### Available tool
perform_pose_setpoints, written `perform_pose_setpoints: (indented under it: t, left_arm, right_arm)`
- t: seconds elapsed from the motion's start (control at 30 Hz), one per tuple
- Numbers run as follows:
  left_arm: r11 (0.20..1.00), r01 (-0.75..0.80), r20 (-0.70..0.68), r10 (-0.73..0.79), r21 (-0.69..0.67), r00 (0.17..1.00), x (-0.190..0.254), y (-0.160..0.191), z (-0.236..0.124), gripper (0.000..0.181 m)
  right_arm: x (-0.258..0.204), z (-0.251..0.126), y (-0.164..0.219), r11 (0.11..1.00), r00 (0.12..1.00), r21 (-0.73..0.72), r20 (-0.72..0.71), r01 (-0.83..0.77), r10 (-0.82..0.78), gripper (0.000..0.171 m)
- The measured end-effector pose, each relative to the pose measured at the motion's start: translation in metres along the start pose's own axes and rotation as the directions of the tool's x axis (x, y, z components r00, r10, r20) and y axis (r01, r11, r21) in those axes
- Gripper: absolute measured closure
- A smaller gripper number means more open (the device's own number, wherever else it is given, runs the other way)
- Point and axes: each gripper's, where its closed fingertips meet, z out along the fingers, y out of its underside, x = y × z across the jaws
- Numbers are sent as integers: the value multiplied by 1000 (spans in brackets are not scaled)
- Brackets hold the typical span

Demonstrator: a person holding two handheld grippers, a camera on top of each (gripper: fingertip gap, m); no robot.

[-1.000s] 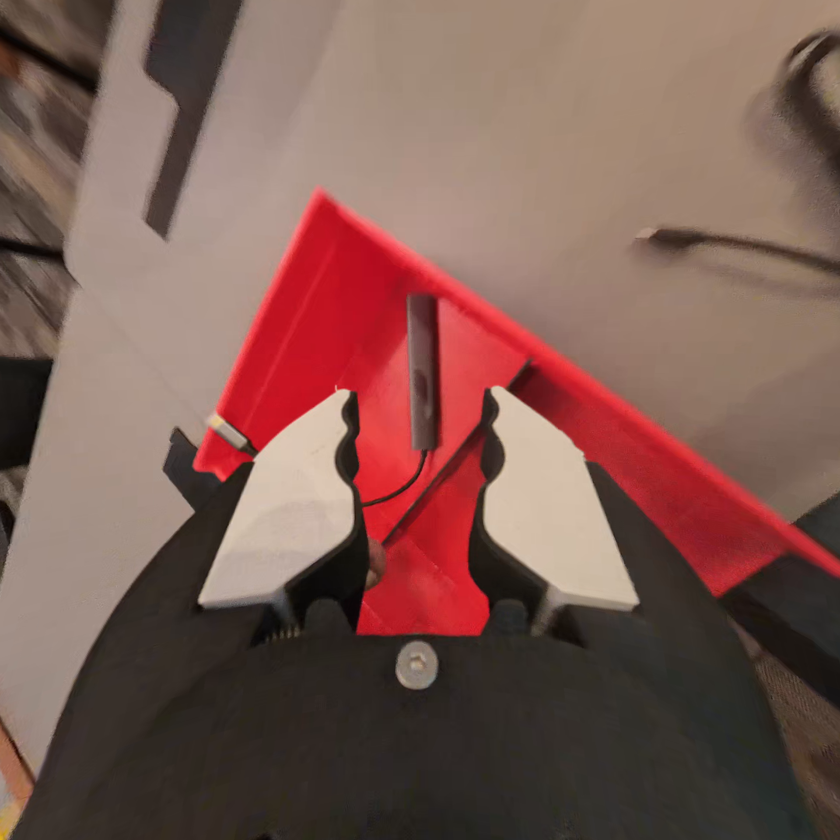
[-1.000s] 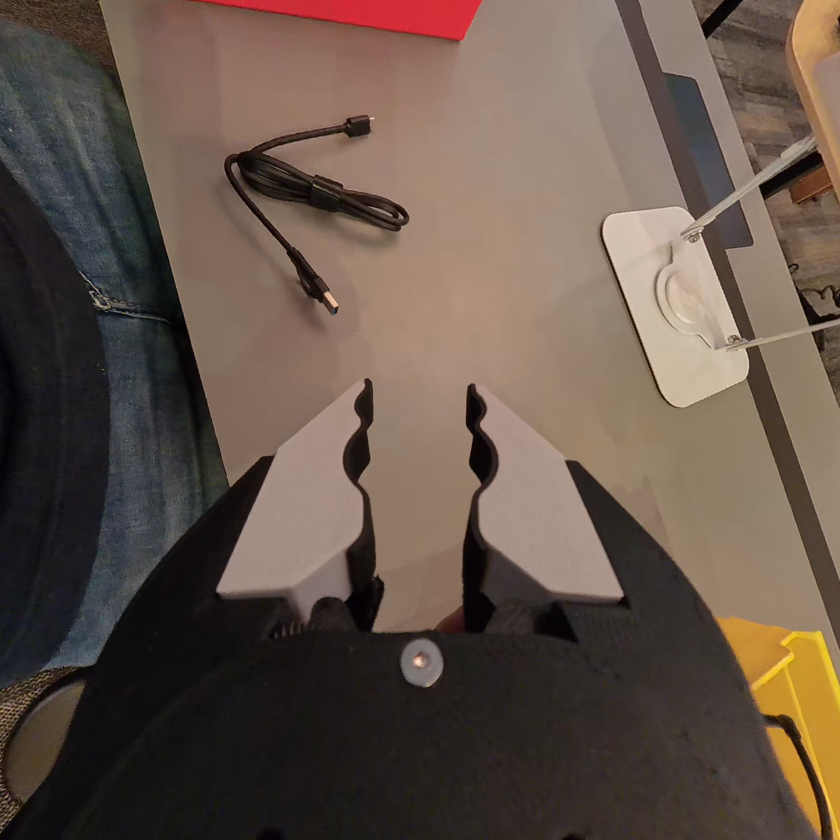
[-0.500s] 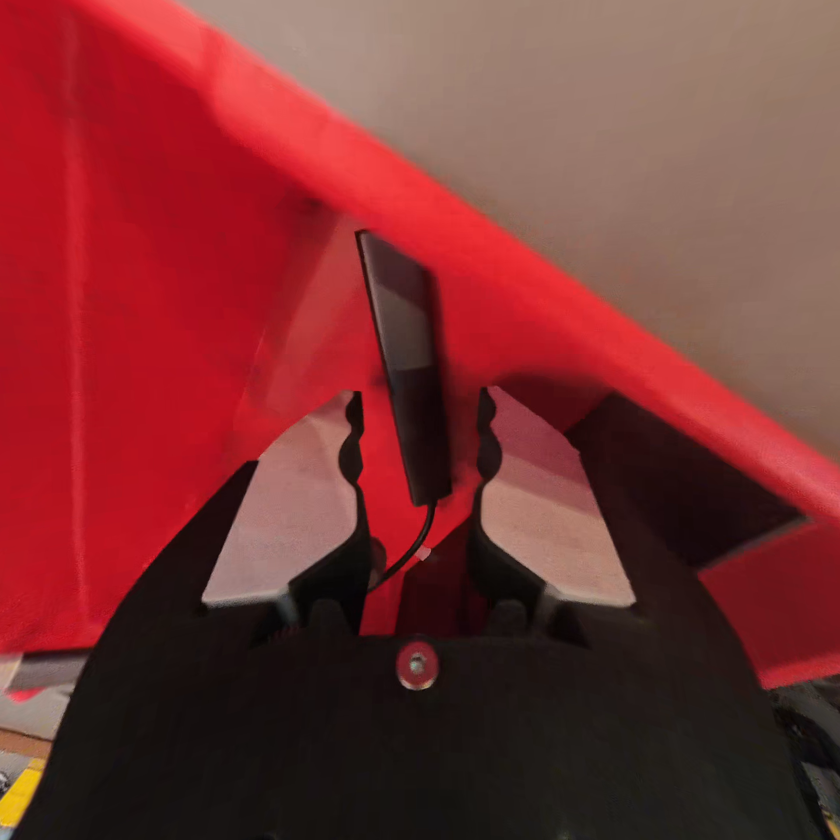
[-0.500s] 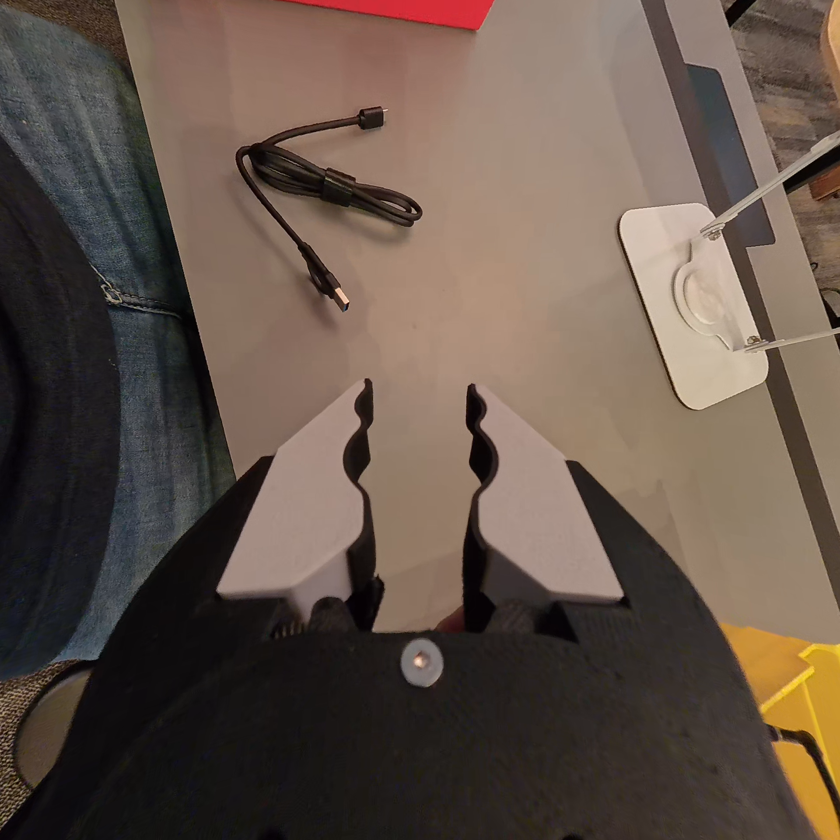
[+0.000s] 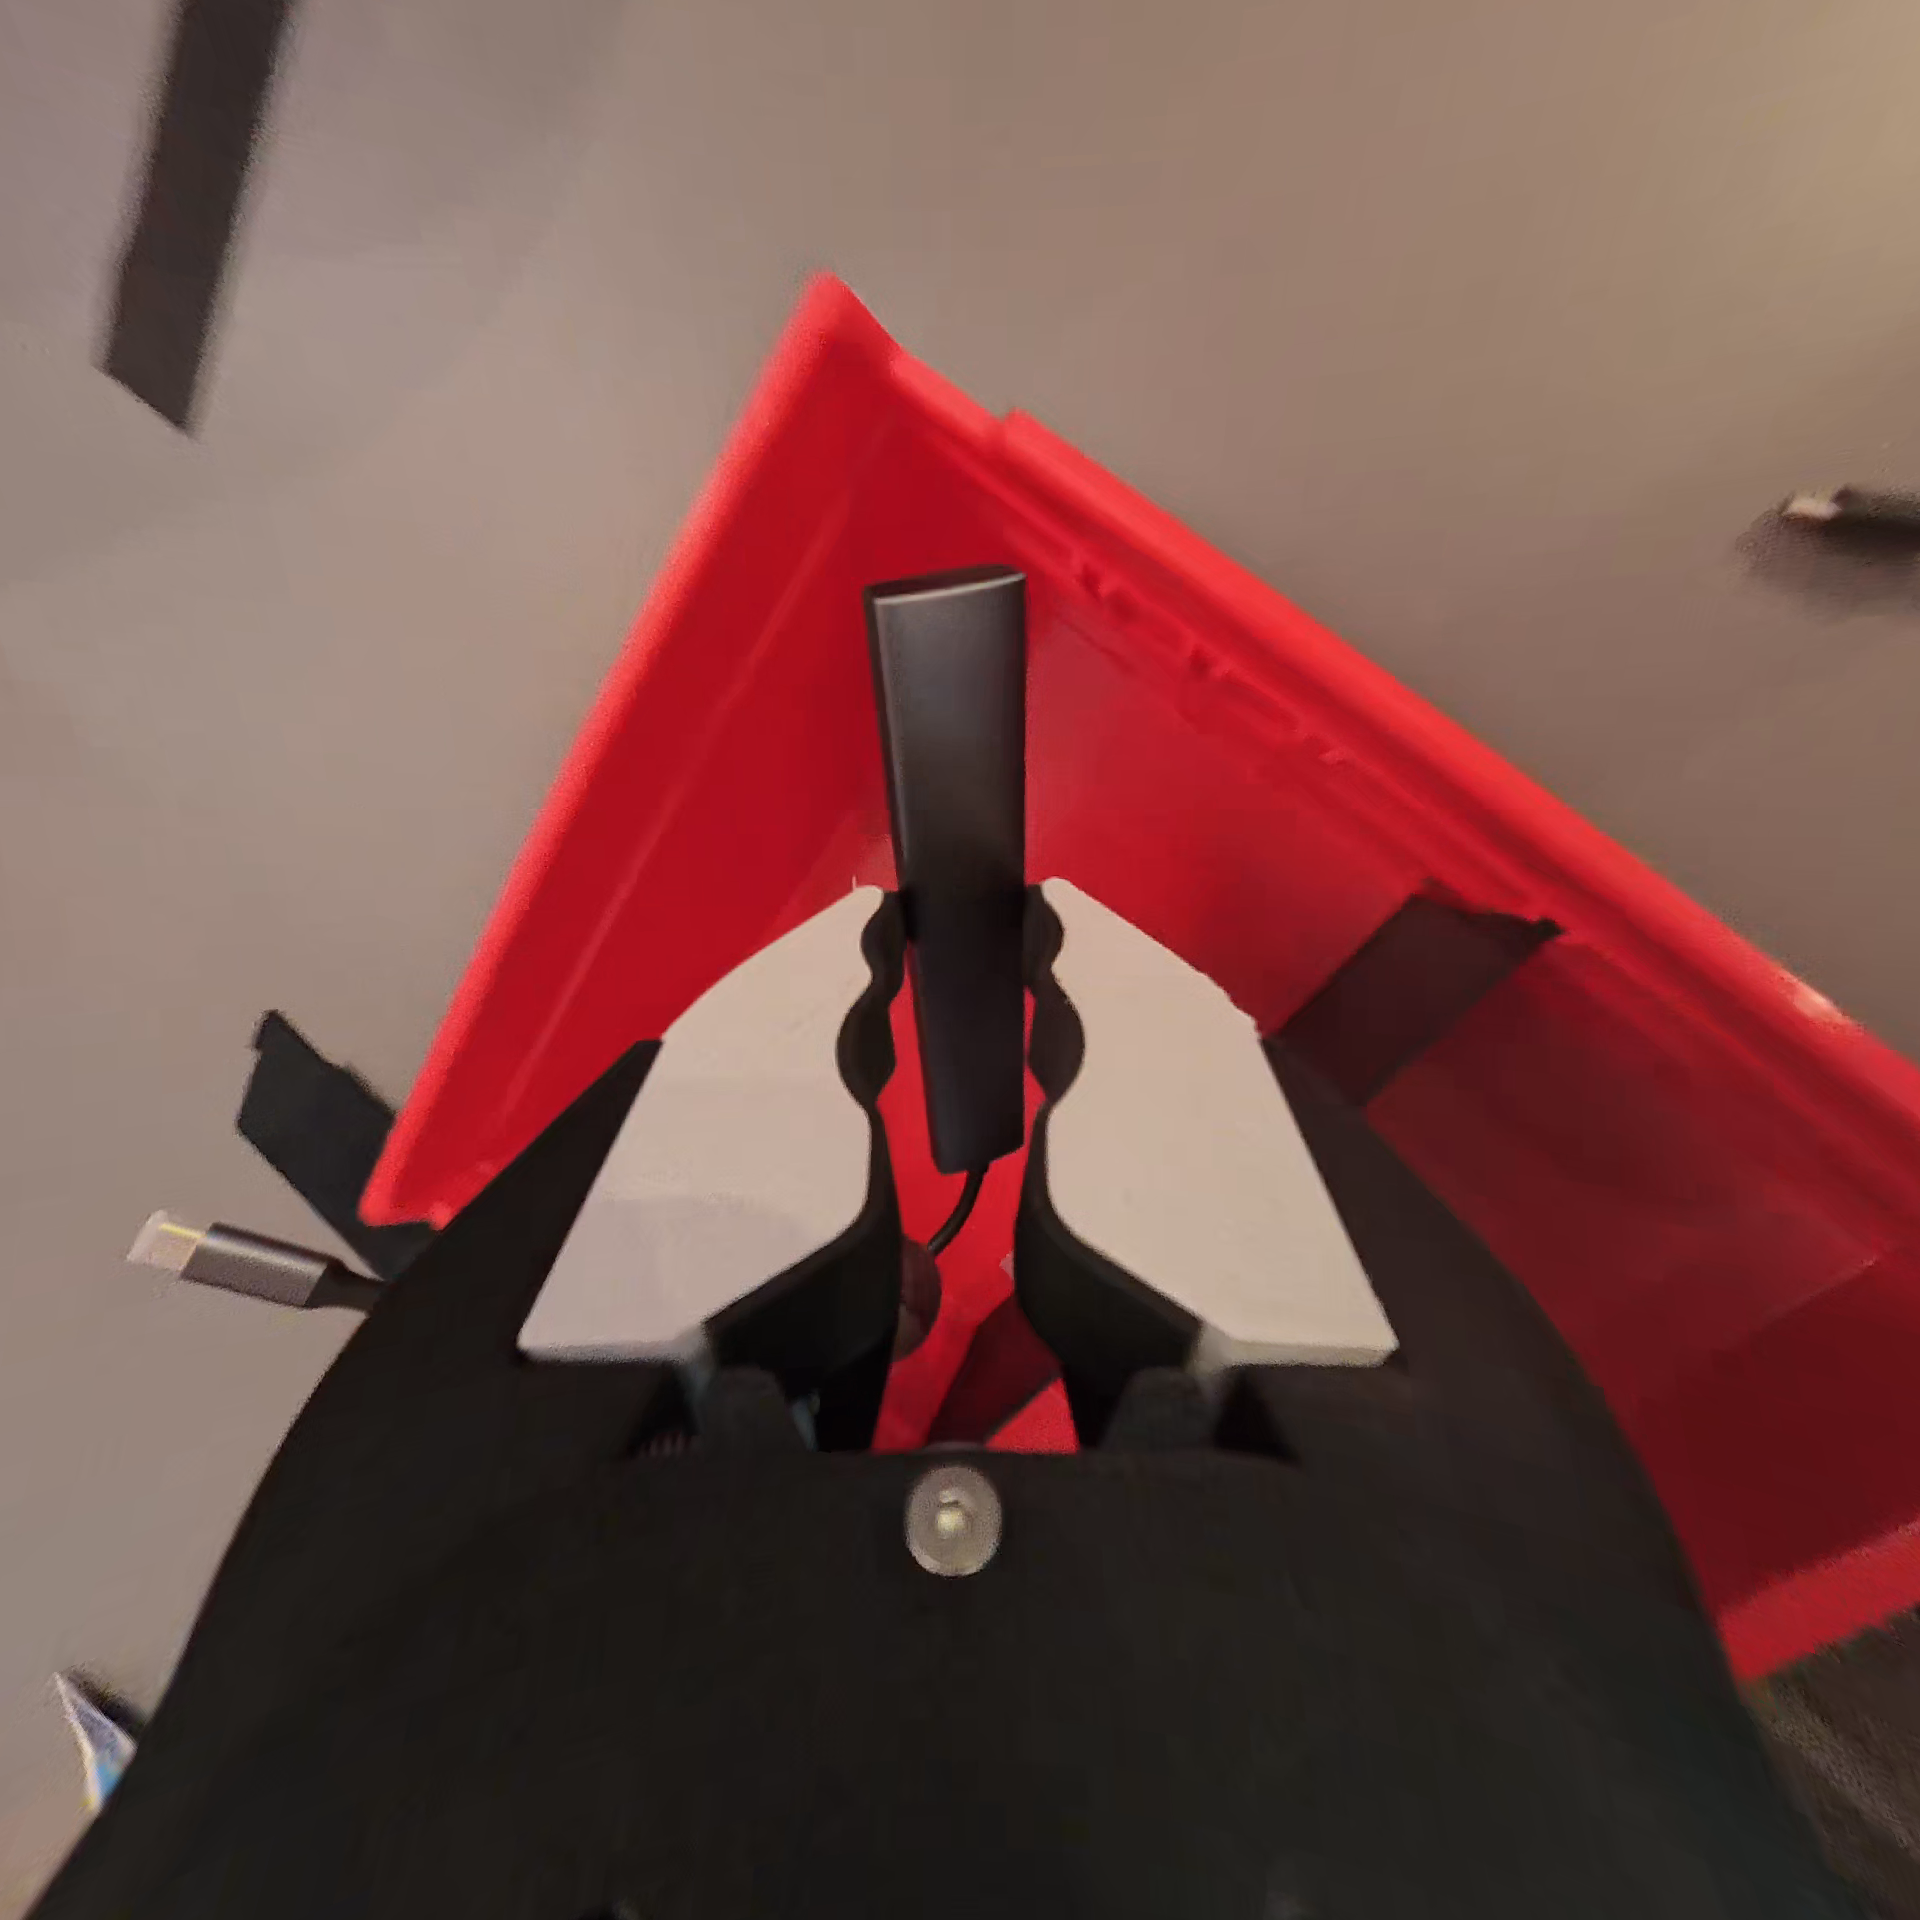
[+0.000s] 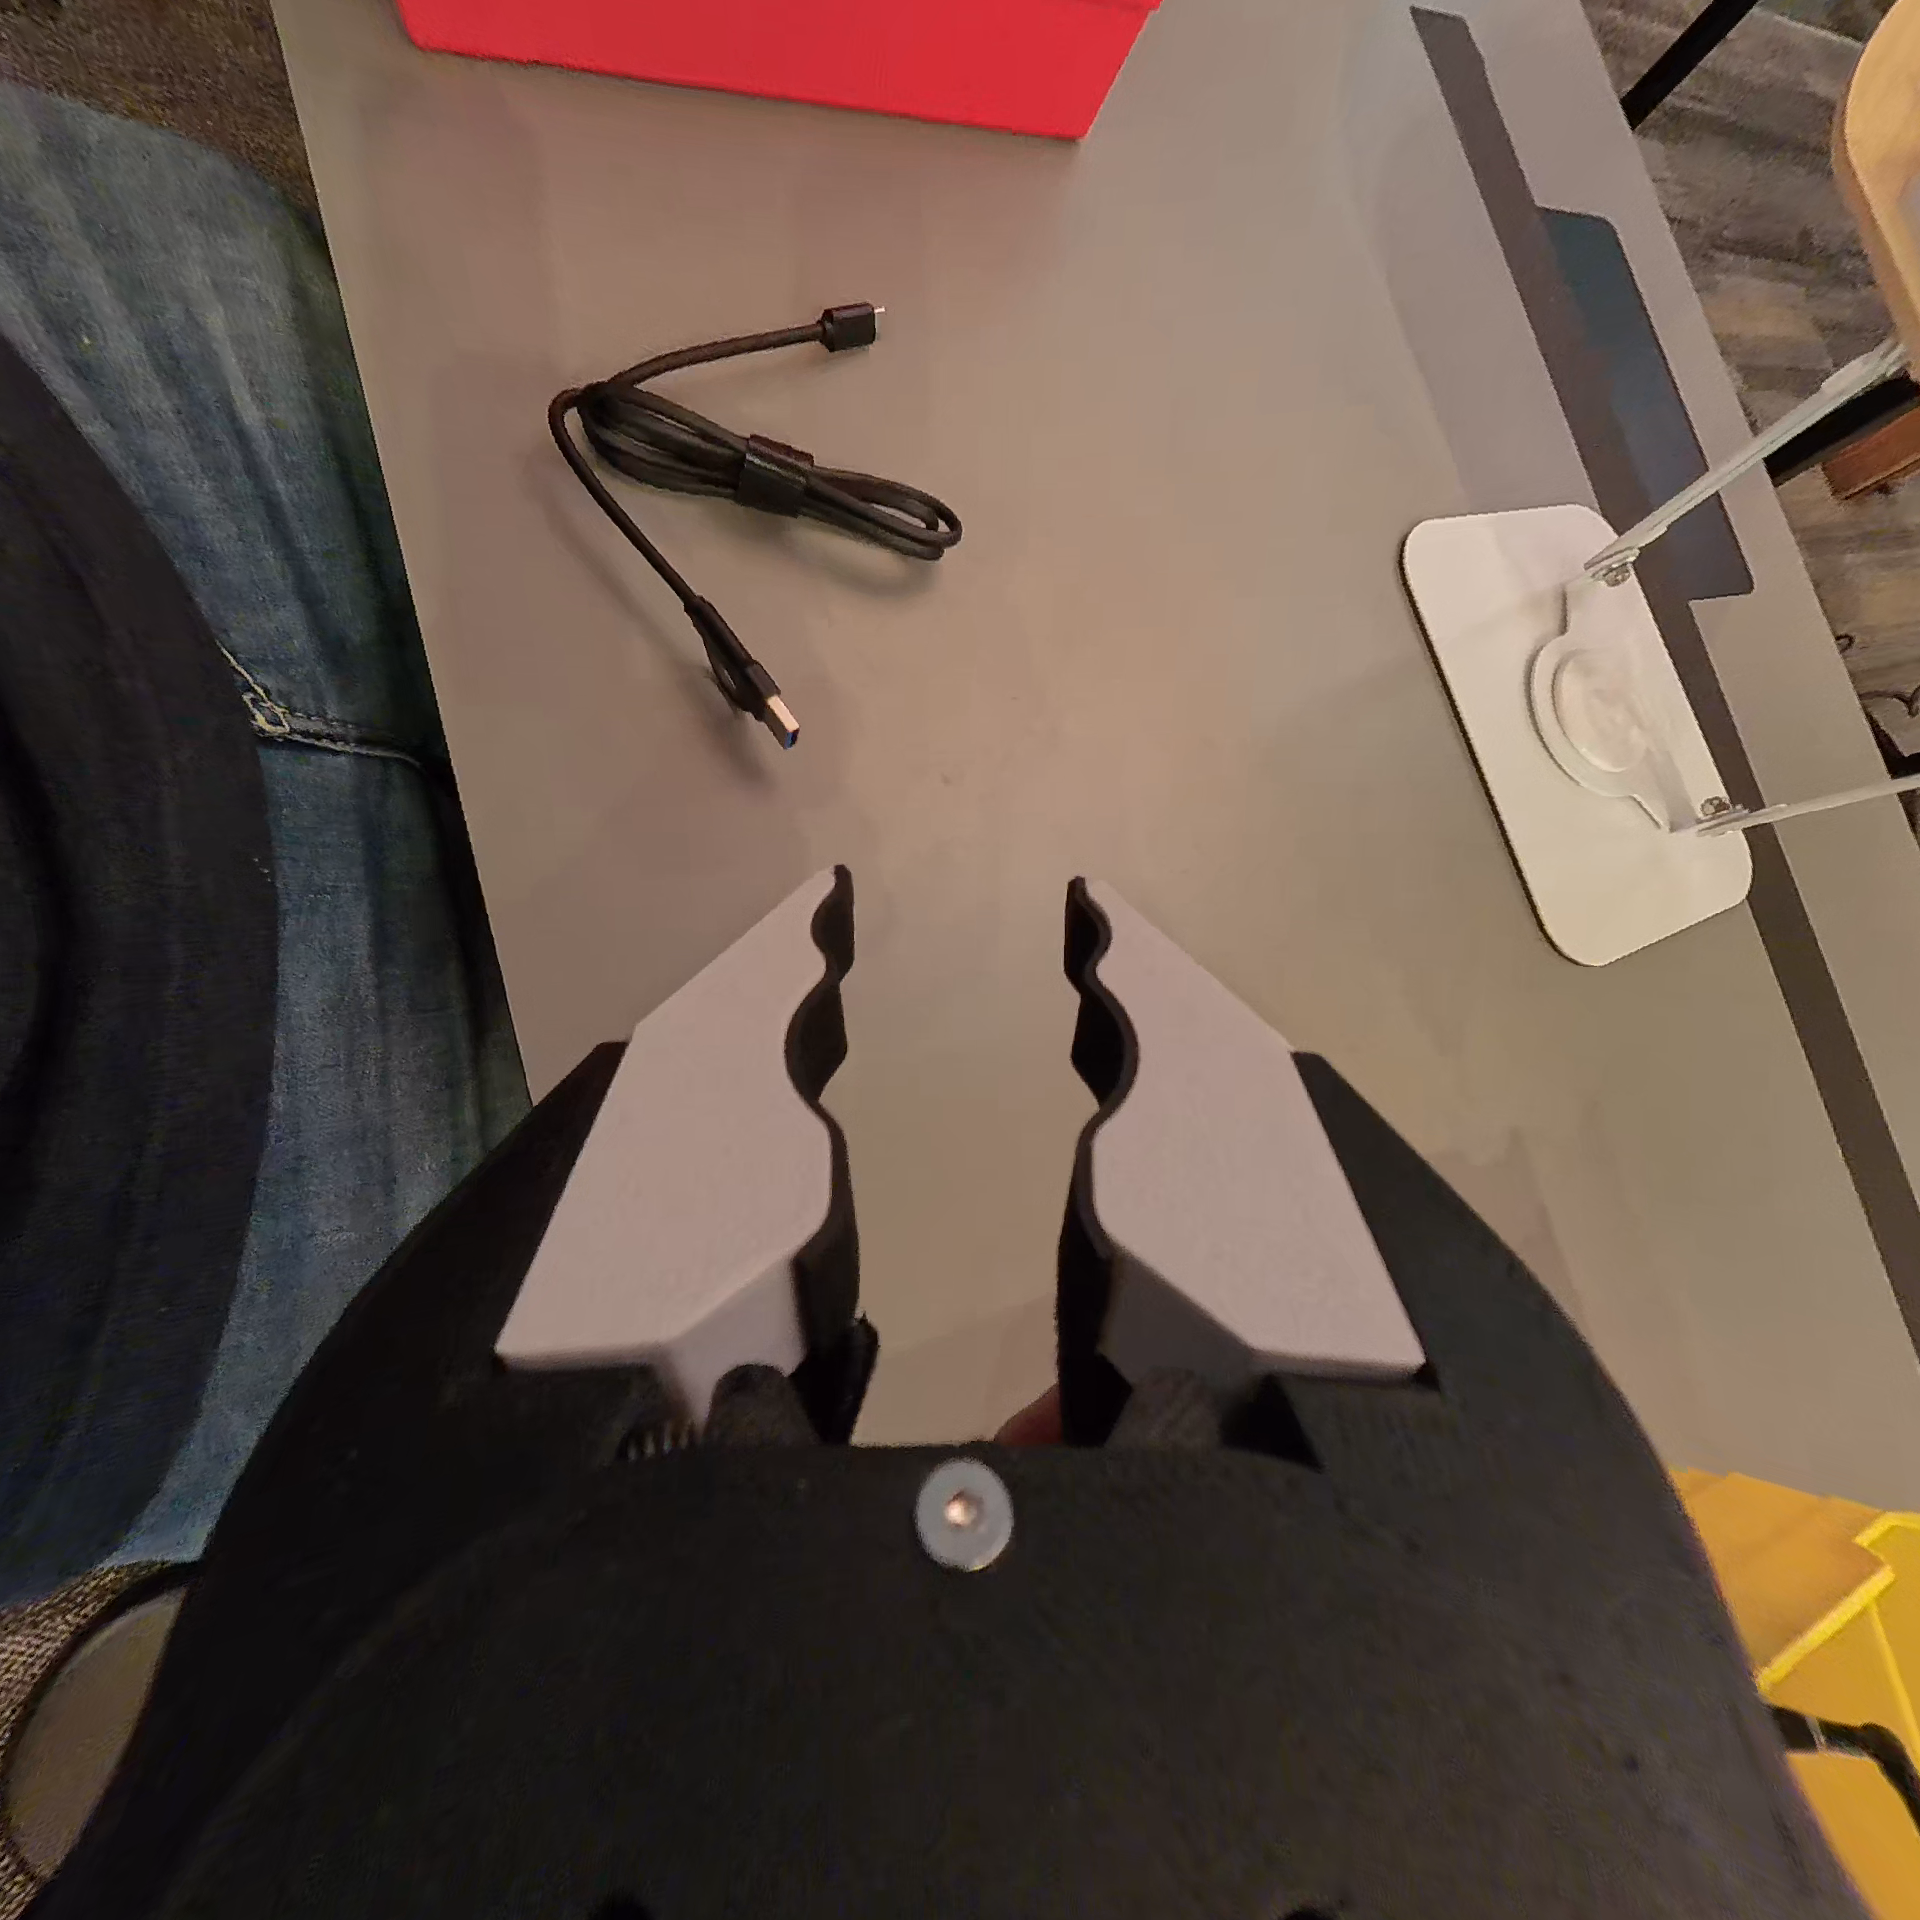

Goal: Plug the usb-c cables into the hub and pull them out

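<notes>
While my left gripper point(image 5: 961, 914) has its fingers clamped on the slim dark grey hub point(image 5: 951, 831), nothing is plugged in yet, so I judge the task to be at its very start. The hub is pinched across its narrow width, near its lower half, above the inside of the red bin point(image 5: 1195, 852). Its long axis runs straight along the fingers, away from the camera. Its blunt free end points forward and up in the left wrist view, and its own thin black lead point(image 5: 956, 1210) leaves the near end, dropping back between the fingers. I cannot see any ports from this angle. A silver plug point(image 5: 223, 1260), which I take to be the end of that lead, pokes out over the grey surface point(image 5: 416, 623) to the left of the bin.

My right gripper point(image 6: 958, 904) hovers over the same surface with its fingers apart and nothing between them. Ahead of it lies a black cable point(image 6: 748, 488), bundled with a strap. Its small plug point(image 6: 850, 328) points toward the bin, and its larger flat plug point(image 6: 769, 712) points back toward my right gripper, near but not touching. A white stand base point(image 6: 1507, 748) sits well apart to the right.

Still to do, as I judge it: pick up the cable, seat its plug in the hub, then pull it out.
</notes>
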Motion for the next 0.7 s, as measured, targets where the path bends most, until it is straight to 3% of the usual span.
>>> perform_pose_setpoints:
  t: [0.23, 0.4, 0.6, 0.7]
  left_arm:
    - [940, -4, 81, -25, 341, 996, -1, -50, -92, 160]
    - [789, -31, 0, 40, 614, 999, 45, -113, -155, 160]
    - [621, -18, -156, 225, 784, 962, 128, -174, -178, 160]
    - [551, 86, -257, 240, 830, 936, 157, -200, -179, 160]
  right_arm:
    - [3, 0, -22, 998, 999, 67, -33, 2, 0, 131]
    - [11, 3, -66, 978, 997, 206, -70, -12, 27, 125]
    - [12, 18, -130, 906, 997, 420, -34, -42, 62, 119]
    - [19, 34, -147, 882, 994, 469, -57, -55, 92, 114]
